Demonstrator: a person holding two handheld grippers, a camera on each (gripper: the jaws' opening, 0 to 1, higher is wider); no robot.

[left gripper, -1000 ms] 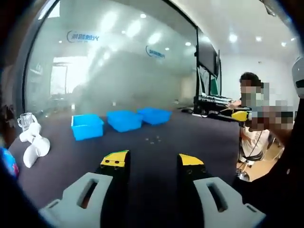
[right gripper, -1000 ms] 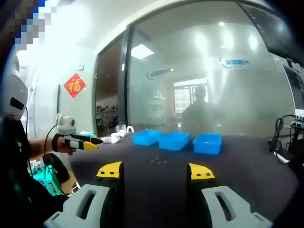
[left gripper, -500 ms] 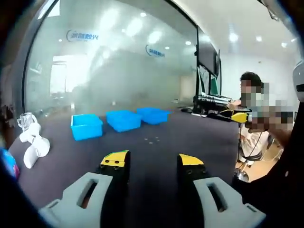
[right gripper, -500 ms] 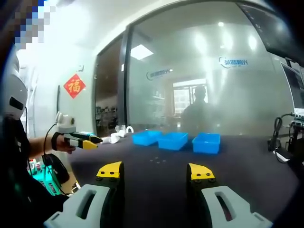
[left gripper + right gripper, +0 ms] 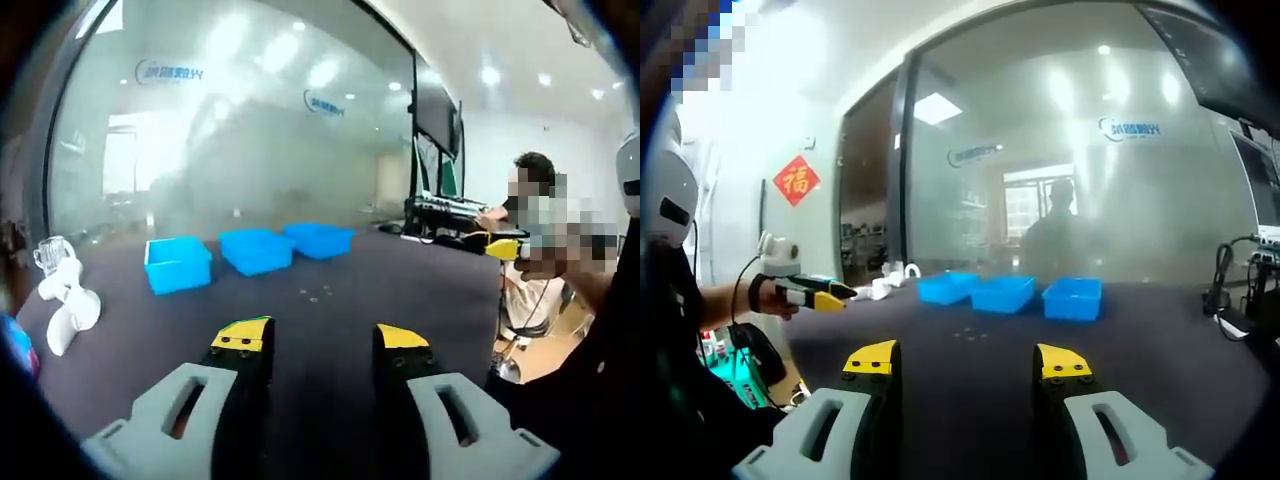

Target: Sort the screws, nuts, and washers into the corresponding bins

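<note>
Left gripper (image 5: pixel 322 338): held level above the dark table (image 5: pixel 400 290), aimed along it toward the bins; jaws spread, nothing between them; black fingers with yellow tips, pale grey moulded bodies. In the right gripper view it appears at the left (image 5: pixel 825 293), held in a hand (image 5: pixel 768 297), forearm extended.

Right gripper (image 5: pixel 970 360): same build, level over the table (image 5: pixel 1160 350); jaws spread and empty. In the left gripper view its yellow tip shows at the right (image 5: pixel 503 246).

Bins, three: blue plastic, open-topped, rectangular, set in a row at the far side of the table, close together (image 5: pixel 177 264) (image 5: pixel 255 249) (image 5: pixel 318 239); in the right gripper view (image 5: pixel 948 289) (image 5: pixel 1004 294) (image 5: pixel 1072 298).

Small hardware (image 5: pixel 317 294): a loose scatter of tiny pale pieces on the table in front of the bins, apart from both grippers; also (image 5: pixel 970 335). Too small to count or tell screws, nuts and washers apart.

White plastic objects (image 5: pixel 68 300): glossy, rounded, at the table's left edge
</note>
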